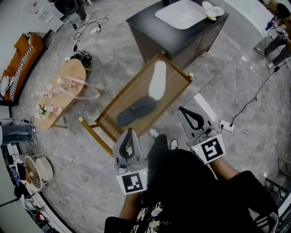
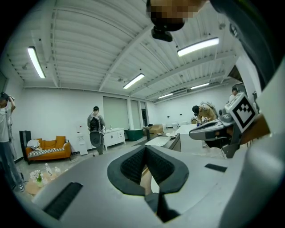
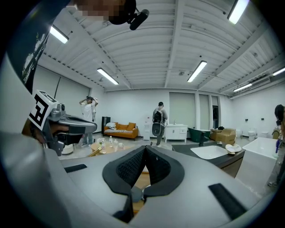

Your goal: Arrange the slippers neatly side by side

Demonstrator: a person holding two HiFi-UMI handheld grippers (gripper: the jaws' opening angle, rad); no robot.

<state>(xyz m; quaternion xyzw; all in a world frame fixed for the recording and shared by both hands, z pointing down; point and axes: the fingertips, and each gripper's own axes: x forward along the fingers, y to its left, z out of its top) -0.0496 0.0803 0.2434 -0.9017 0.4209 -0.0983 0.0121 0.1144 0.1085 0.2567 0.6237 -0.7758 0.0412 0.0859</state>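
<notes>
Both slippers lie on the low wooden table [image 1: 132,93] in front of me, inside its raised rim

Far half of the table: the white slipper [image 1: 158,80], lying flat. Its long axis runs away from me, nearly straight up the head view, with the far end leaning a little right. I cannot tell toe from heel on it

Near half: the dark slipper [image 1: 136,111]. Its long axis sits on a diagonal from near-left to far-right, roughly along the table's length. Its far-right end comes right up to the near end of the white one; touching or just apart, I cannot tell. The two lie end to end at an angle, not side by side

My left gripper [image 1: 131,133] is clenched, pads pressed together with nothing between them. It sits at the table's near edge and points toward the dark slipper, short of it

My right gripper [image 1: 184,110] is likewise clenched on nothing. It is off the table's right side, with its tip aimed up-left toward the rim

Both gripper views look out across the room rather than down onto the table

Around the table:
- Beyond it, a dark cabinet [image 1: 150,25] with a white basin [image 1: 179,13] and a pale pair [image 1: 213,10] of slippers on top
- To the left, a round side table [image 1: 75,70]
- Far left, an orange sofa [image 1: 22,54]
</notes>
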